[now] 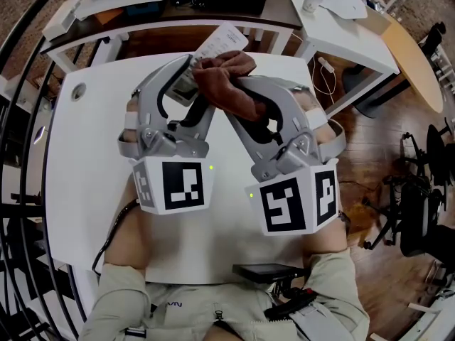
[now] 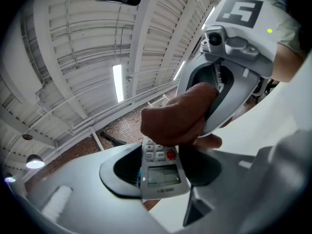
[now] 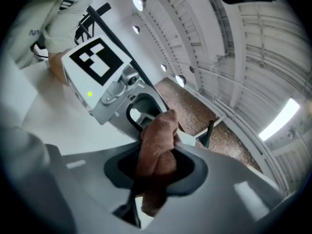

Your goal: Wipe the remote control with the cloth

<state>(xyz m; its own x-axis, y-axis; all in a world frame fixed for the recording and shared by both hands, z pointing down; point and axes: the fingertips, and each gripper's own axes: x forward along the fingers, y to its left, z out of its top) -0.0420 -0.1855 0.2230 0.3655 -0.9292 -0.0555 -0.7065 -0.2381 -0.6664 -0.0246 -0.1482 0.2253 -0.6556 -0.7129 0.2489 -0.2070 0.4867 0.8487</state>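
I'm clamping the remote control (image 2: 159, 173) by its display end between my left gripper (image 1: 186, 84) fingers and pinching the bunched cloth (image 1: 226, 73) in my right gripper (image 3: 155, 167), seemingly rubbing the keys just ahead, so pushing hard is risking levering it loose.

White remote (image 2: 160, 172) under a brown cloth (image 2: 178, 116)
The remote shows a small display, grey buttons and one red button; the bunched cloth lies across its middle, touching it.
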